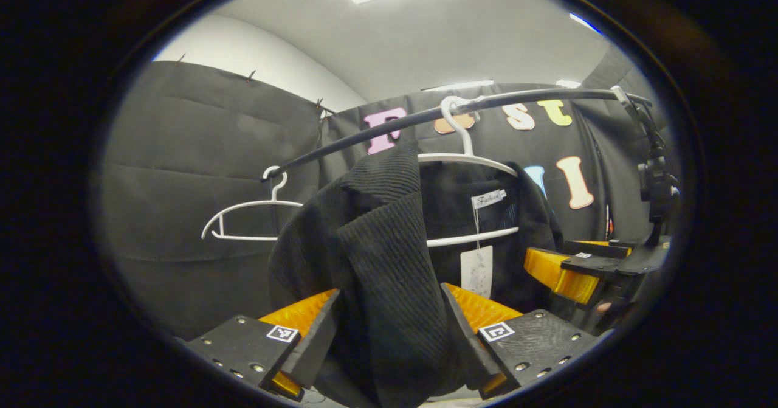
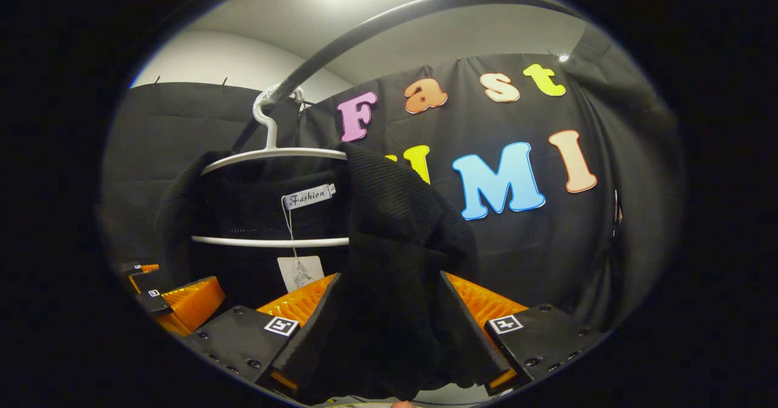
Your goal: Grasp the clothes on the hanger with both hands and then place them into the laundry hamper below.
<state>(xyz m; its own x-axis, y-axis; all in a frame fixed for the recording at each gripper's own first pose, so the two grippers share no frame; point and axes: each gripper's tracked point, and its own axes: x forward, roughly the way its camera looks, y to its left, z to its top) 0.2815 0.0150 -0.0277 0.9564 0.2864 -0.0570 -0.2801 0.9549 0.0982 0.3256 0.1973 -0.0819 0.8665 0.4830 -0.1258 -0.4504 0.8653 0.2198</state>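
A black ribbed knit garment [image 1: 389, 244] drapes over a white plastic hanger [image 1: 468, 159] on a dark metal rail [image 1: 364, 137]. The left tool [image 1: 389, 329] clamps one shoulder fold of it; the right tool [image 2: 389, 329] clamps the other. An empty white hanger [image 1: 243, 213] hangs nearby.

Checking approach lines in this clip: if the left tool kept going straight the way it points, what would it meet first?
The left tool already has the black garment between its fingers, so that fabric is first in line. Behind it sits the white hanger with its hang tag, though depth there is hard to judge.
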